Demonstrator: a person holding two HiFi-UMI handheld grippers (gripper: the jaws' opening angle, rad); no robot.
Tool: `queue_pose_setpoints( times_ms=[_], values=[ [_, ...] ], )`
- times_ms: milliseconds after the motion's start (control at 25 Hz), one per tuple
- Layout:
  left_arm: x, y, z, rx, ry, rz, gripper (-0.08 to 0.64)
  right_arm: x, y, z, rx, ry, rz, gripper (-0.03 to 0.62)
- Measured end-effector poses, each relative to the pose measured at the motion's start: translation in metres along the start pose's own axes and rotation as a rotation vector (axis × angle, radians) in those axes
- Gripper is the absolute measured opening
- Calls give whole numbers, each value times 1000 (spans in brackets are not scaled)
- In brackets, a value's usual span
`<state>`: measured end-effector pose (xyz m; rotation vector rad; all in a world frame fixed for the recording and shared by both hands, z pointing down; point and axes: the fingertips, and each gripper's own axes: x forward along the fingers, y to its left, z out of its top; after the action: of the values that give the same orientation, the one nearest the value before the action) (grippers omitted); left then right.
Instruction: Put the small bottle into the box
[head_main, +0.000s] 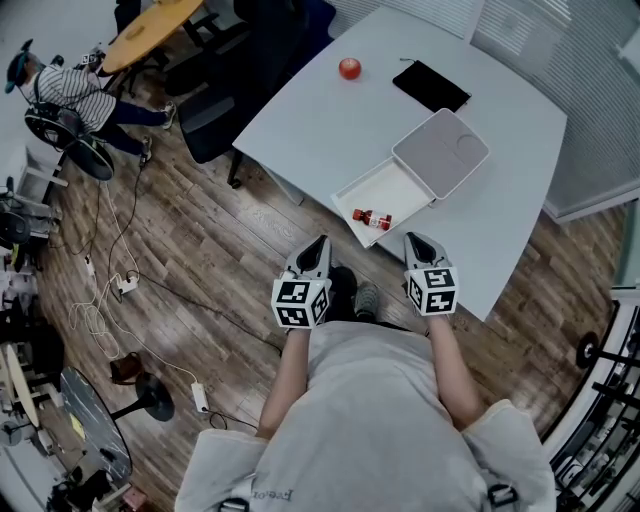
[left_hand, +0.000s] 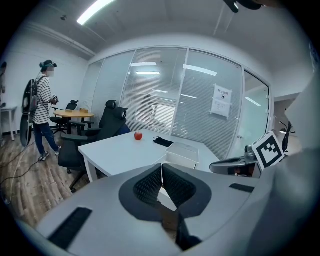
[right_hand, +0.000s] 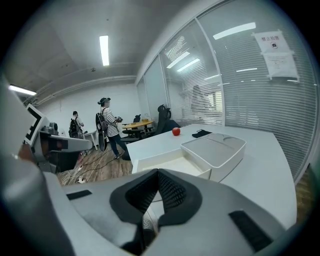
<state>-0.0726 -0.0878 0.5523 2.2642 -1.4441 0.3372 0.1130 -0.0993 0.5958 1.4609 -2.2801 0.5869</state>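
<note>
A small bottle (head_main: 374, 219) with a red label lies on its side in the open white box tray (head_main: 392, 186), near the tray's front corner. The box's grey lid (head_main: 442, 152) rests against the tray's far side. My left gripper (head_main: 321, 243) is off the table's near edge, jaws shut and empty. To its right my right gripper (head_main: 413, 240) is over the table's front edge just short of the tray, also shut with nothing in it. In the right gripper view the tray (right_hand: 165, 162) and the lid (right_hand: 216, 149) lie ahead, with the bottle hidden.
A red apple (head_main: 349, 68) and a black pouch (head_main: 431, 85) lie at the far end of the white table (head_main: 330, 130). Office chairs (head_main: 210, 118) stand left of the table. A person in a striped shirt (head_main: 78, 92) stands far left. Cables lie on the wooden floor (head_main: 110, 290).
</note>
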Motion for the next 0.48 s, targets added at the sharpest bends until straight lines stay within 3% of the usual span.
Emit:
queue_pose_setpoints(
  times_ms=[480],
  values=[
    [14, 1, 4, 19, 15, -8, 29, 11, -8, 5, 24, -3, -7, 18]
  ],
)
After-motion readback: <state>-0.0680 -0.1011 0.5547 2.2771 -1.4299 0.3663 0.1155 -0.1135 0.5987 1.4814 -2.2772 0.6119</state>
